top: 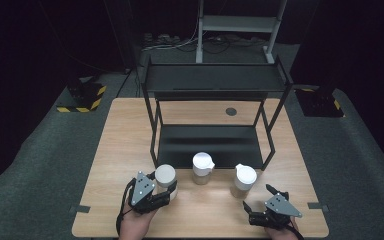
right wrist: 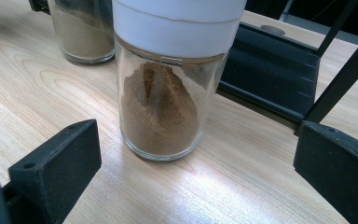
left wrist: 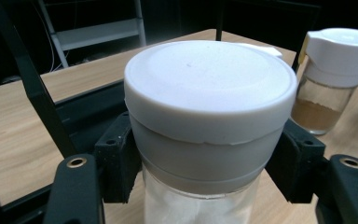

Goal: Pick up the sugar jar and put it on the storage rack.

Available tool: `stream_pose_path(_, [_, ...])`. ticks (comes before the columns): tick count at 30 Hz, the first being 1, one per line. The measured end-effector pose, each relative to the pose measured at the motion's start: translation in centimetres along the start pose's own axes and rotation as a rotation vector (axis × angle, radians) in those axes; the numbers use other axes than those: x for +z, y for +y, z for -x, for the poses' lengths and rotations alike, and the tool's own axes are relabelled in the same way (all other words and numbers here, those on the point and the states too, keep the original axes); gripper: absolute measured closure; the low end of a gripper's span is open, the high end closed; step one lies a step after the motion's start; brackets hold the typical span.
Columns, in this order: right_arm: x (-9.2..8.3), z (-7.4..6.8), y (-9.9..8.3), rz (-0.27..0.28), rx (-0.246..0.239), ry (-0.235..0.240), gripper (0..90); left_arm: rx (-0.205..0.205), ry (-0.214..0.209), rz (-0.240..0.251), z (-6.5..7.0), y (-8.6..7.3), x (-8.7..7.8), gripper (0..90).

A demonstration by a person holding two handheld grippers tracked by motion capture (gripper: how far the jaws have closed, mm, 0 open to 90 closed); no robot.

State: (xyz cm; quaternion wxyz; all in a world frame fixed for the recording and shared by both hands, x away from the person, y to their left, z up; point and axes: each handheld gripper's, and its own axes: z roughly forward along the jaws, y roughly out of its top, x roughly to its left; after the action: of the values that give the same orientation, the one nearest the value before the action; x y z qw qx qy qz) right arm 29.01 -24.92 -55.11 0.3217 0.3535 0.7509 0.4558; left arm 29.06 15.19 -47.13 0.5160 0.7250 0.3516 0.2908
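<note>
The white-lidded jar [left wrist: 205,121] was pinched below its lid by the left tool [top: 161,192] at the counter's [top: 125,145] near edge. The right tool [top: 260,207], jaws spread, faced a brown-powder jar [right wrist: 165,93]. Lifting seemed underway; placement on the black rack [top: 210,145] was judged next.

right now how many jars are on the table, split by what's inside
jars with white contents: 1, the one clamped in the left gripper
jars with brown powder: 2, middle jar and right jar
total: 3
</note>
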Motion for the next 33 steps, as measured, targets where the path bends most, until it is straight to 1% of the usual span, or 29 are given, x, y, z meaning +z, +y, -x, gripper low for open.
stream_pose_path(5, [0.0,0.0,0.0,0.000,0.003,0.001,0.0,-0.002,0.002,0.005,-0.2,0.9,0.7,34.5])
stream_pose_path(9, [0.0,0.0,0.0,0.001,0.003,0.001,0.0,-0.002,0.019,0.008,-0.1,1.4,1.0,34.5])
stream_pose_path(16, [0.0,0.0,0.0,0.003,0.004,0.002,0.0,-0.018,0.036,0.004,-0.3,2.2,2.1,34.5])
stream_pose_path(22, [0.0,0.1,0.0,0.003,0.004,0.004,0.0,-0.042,0.046,-0.005,-0.8,2.4,3.1,34.5])
stream_pose_path(33, [0.0,0.1,0.0,0.003,0.005,0.005,0.0,-0.047,0.067,-0.016,-1.8,2.7,4.6,34.4])
